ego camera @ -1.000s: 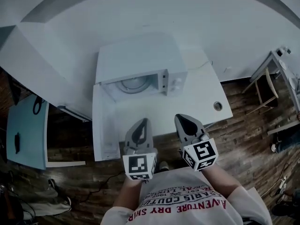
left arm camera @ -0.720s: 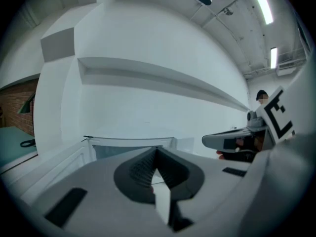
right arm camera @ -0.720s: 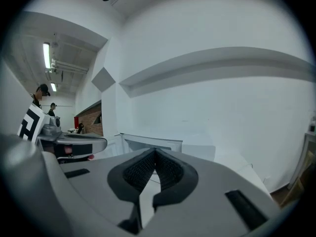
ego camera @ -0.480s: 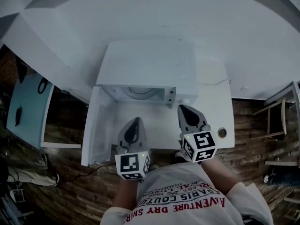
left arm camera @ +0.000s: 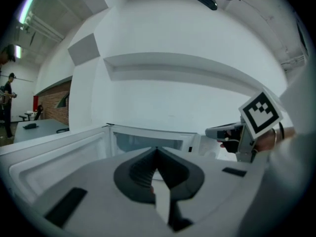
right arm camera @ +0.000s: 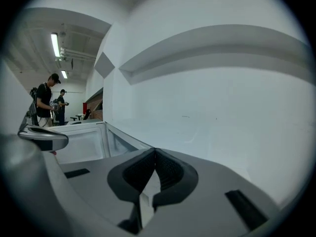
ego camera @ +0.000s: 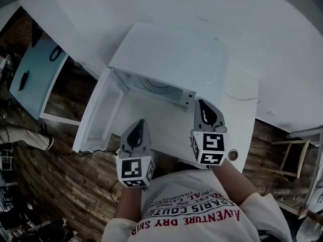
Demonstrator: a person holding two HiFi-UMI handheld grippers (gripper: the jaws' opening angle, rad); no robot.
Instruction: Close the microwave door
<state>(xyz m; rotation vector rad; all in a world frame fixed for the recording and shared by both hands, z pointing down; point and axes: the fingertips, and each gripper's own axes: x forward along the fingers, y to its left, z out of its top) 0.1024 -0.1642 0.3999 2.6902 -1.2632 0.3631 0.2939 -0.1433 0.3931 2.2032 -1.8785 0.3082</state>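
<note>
A white microwave (ego camera: 171,54) stands on a white table (ego camera: 242,110) against the wall. Its door (ego camera: 98,112) hangs open, swung out to the left, and the cavity (ego camera: 157,86) shows behind it. My left gripper (ego camera: 141,121) is shut on nothing, just right of the open door's free edge and in front of the cavity. The left gripper view shows the door (left arm camera: 59,154) at left and the cavity (left arm camera: 148,142) ahead of the left gripper (left arm camera: 157,151). My right gripper (ego camera: 201,103) is also shut and empty, near the microwave's front right corner. In its own view the right gripper (right arm camera: 154,152) points past the microwave toward the wall.
A small round fitting (ego camera: 232,155) sits in the table near the right gripper. A light blue table (ego camera: 35,74) stands far left over wooden floor (ego camera: 55,180). A chair (ego camera: 290,155) is at the right. Two people (right arm camera: 47,102) stand far off in the room.
The view has shifted closer and tilted, so the microwave looms larger. Both grippers have come forward toward it, the left one nearer the open door. The door remains open.
</note>
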